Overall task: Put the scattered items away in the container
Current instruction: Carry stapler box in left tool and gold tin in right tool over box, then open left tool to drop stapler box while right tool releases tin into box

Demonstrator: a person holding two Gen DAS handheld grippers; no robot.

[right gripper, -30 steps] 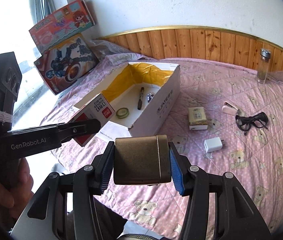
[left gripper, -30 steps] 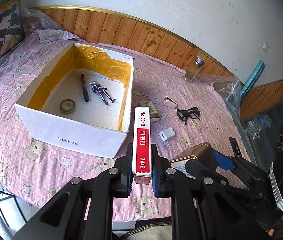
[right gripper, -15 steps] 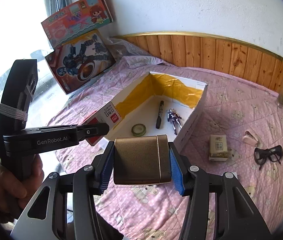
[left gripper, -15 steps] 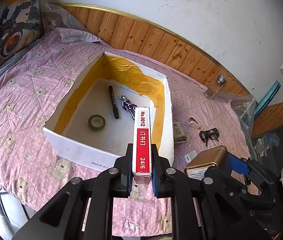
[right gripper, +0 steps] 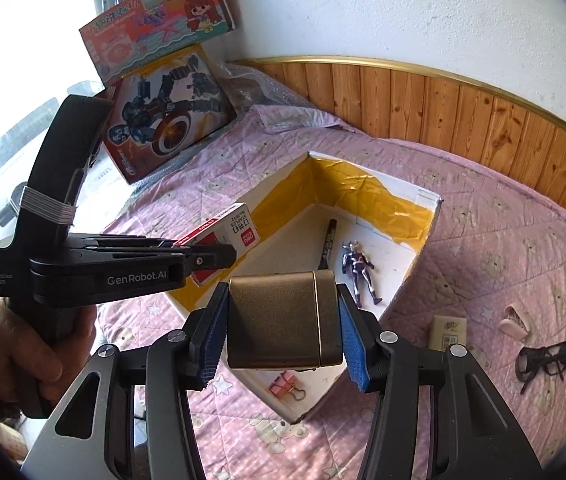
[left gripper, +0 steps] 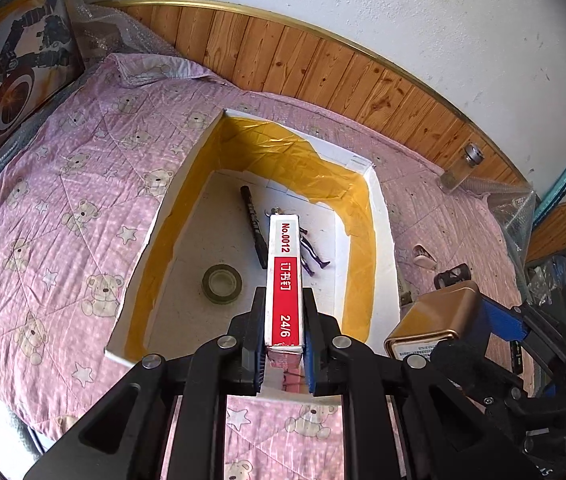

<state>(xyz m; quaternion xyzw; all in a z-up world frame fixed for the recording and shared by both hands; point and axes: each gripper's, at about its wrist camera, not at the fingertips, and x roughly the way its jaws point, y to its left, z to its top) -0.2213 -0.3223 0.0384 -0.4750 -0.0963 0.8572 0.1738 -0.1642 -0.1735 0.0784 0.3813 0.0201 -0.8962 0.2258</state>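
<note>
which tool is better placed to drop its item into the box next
Left. Its tool holds the staples box directly over the white box interior; the right tool, holding the gold tin, sits near the rim.

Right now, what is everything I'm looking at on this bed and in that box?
Box: one, white, yellow-lined, on pink quilt.
Marker: one, black, in box.
Toy figure: one, purple-silver, in box.
Tape roll: one, in box.
Binder clip: one, pink, in box.
Staples box: one, red-white, in left claw.
Tin: one, gold, in right claw.
Glasses: one, black, on quilt.
Jar: one, by wall.
Hand: one, holding left claw.
</note>
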